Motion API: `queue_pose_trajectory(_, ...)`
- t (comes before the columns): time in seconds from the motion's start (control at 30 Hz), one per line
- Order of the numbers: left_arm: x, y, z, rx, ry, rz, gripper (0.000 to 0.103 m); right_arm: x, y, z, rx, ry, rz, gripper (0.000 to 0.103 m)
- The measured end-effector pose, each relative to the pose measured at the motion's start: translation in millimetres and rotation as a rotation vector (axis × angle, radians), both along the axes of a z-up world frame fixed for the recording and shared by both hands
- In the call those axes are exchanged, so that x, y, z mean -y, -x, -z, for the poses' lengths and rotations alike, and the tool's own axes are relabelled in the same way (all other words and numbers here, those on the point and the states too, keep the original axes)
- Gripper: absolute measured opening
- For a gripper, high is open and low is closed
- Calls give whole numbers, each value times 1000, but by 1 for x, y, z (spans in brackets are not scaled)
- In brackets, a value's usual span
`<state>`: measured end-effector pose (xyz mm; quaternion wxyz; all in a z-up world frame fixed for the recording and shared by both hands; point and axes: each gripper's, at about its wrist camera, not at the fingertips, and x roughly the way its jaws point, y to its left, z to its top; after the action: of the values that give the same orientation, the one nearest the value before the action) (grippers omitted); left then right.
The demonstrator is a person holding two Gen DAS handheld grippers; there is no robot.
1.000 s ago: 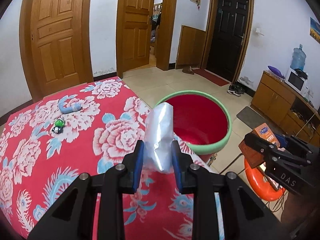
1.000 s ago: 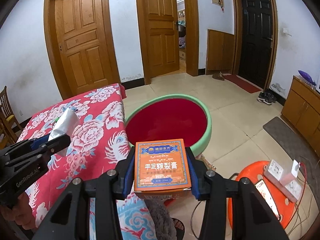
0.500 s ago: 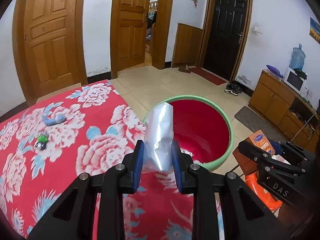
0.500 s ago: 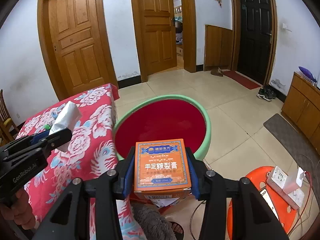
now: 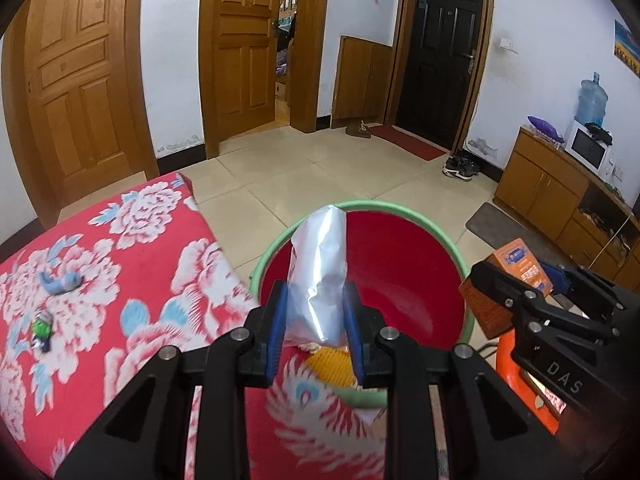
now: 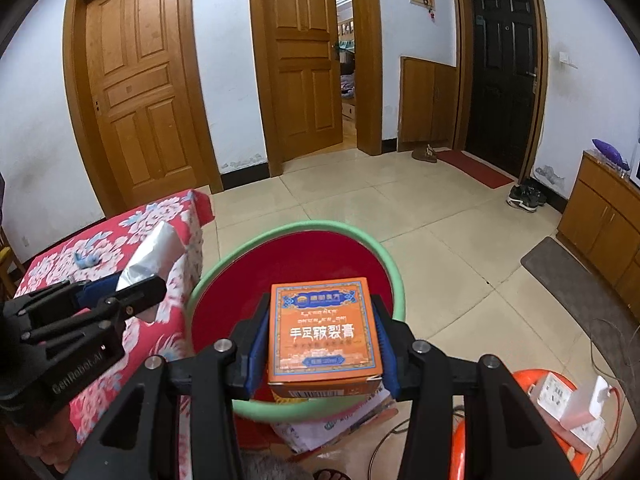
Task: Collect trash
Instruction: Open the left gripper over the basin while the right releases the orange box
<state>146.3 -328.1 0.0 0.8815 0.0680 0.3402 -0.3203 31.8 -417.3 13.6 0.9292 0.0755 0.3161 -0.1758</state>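
At far left in the left wrist view we see the table (image 5: 120, 280), draped in a red floral cloth, with two small items on it: a blue scrap (image 5: 61, 282) and, nearer the edge, a little green-and-black object (image 5: 42, 330) too small for us to identify. Moving right, the left gripper (image 5: 316, 334) pinches a silver foil pouch (image 5: 320, 276) between its blue pads; the pouch stands upright, its upper end rising above the pads. We see it in front of the near left rim of the basin (image 5: 466, 272), a wide round tub, red inside with a pale green rim, standing on the tiled floor just beside the table. Something yellow (image 5: 334, 362) lies in the basin's near part, perhaps a mesh or wrapper; blur and the gripper hide most of it. Further right, the right gripper (image 5: 520, 280) enters from the side, clamped on an orange box (image 5: 520, 262).

In the right wrist view we meet the same things in order: the left gripper (image 6: 120, 292) with the foil pouch (image 6: 154, 254) over the table's edge (image 6: 192, 240), then the basin (image 6: 394, 276), then the right gripper (image 6: 324, 340), its blue pads pressed on both sides of the orange box (image 6: 324, 332), printed face up, over the basin's near rim. At lower right an orange stool (image 6: 532, 380) carries a white power strip (image 6: 560, 396).
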Motion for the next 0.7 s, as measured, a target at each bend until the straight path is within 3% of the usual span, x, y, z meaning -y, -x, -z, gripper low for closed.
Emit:
queue_pose_trajectory(0.13,9,-10,8,-4,18,0,28,11,-10,8,-5,-29,9,48)
queue_pose_trajectory(0.47,14,-12,8,77,85,33,28,23,-21,17,-12,-32,27,49)
queue_pose_trajectory(0.57,15,-11,6,130,93,22,37,24,-24,16,-8,-31,19,53)
queue_pose_trajectory(0.7,15,-17,9,126,92,26,42,23,-31,15,-1,-16,2,62)
